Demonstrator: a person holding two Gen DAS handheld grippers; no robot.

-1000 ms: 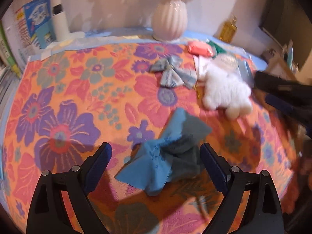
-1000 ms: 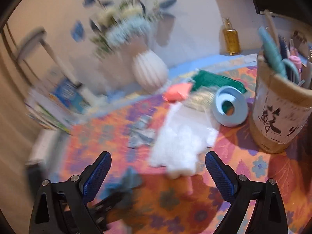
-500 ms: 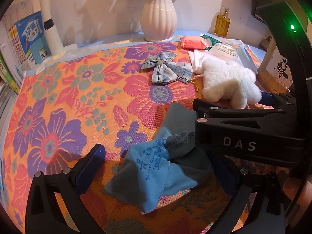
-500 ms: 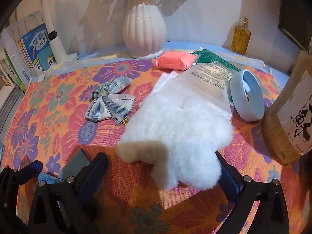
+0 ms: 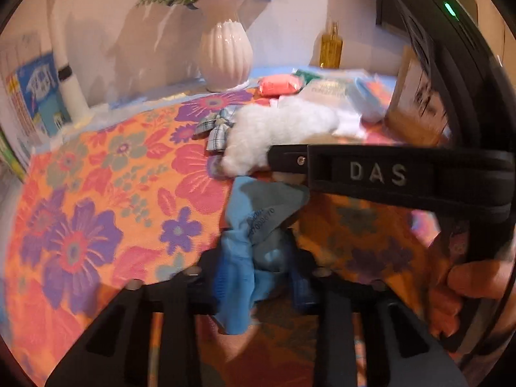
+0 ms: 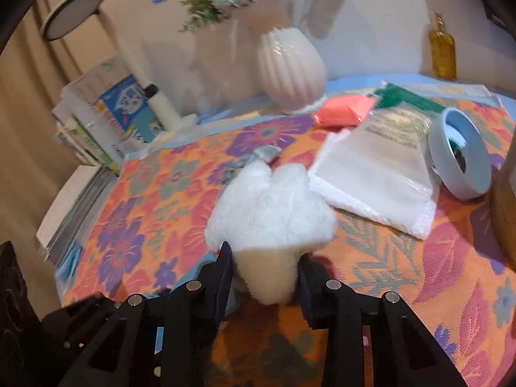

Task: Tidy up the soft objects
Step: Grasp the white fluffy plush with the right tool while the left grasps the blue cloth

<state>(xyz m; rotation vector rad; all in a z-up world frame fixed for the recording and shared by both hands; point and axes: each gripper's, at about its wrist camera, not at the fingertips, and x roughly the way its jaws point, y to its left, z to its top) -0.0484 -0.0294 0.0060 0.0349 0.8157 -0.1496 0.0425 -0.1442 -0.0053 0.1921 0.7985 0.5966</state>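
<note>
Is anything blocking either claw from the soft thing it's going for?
No. The left gripper is already shut on the blue cloth, and the right gripper on the white plush toy.

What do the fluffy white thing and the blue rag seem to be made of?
The fluffy white thing looks like plush or fleece: matte, deep curly pile, bulging softly where the right jaws squeeze it. The blue rag looks like thin, smooth woven cloth, perhaps microfibre: it bunches into folds between the left jaws and carries printed text.
</note>
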